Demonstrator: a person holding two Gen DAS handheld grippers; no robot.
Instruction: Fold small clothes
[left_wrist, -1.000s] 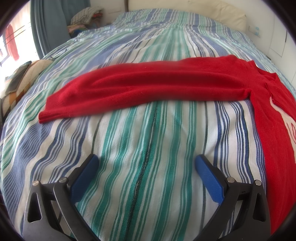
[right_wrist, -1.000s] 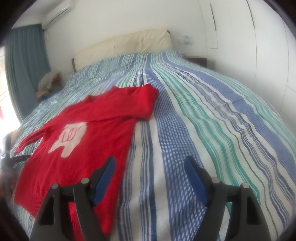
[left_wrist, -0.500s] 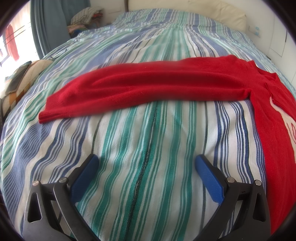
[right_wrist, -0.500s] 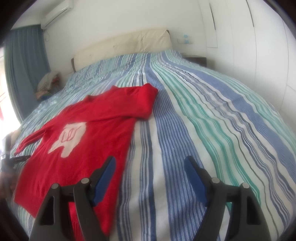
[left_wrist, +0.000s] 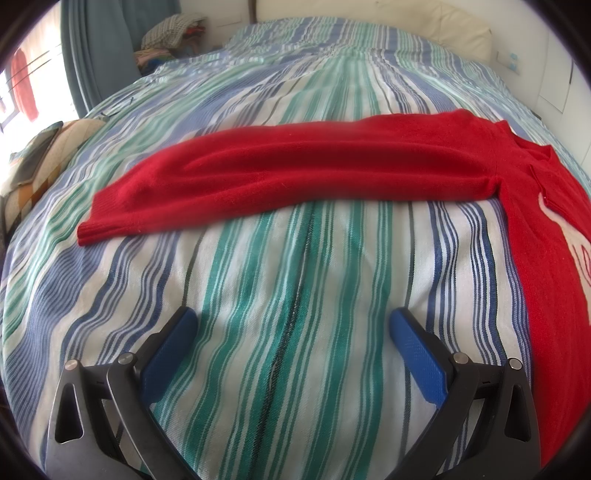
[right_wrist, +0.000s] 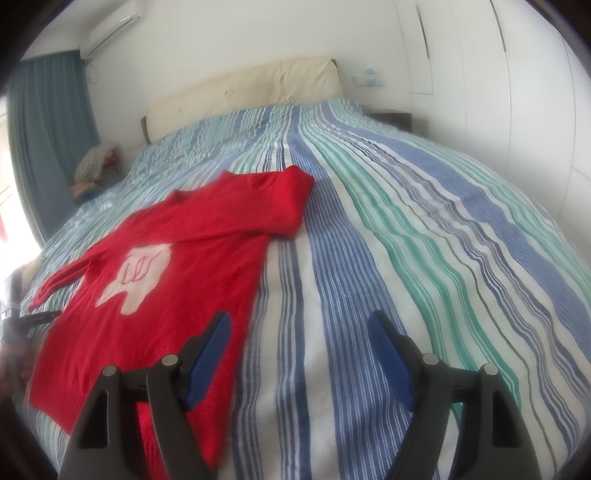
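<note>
Holding nothing, the left gripper (left_wrist: 293, 326) and right gripper (right_wrist: 299, 328) both have jaws spread wide over the striped bed (right_wrist: 424, 229); the red sweater (right_wrist: 184, 254) lies flat on it, one sleeve (left_wrist: 288, 173) stretched out

Sweater (left_wrist: 295, 173) body cut off R.

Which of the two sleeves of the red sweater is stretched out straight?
The sleeve before the left gripper lies straight; the other sleeve is folded back on itself.
</note>
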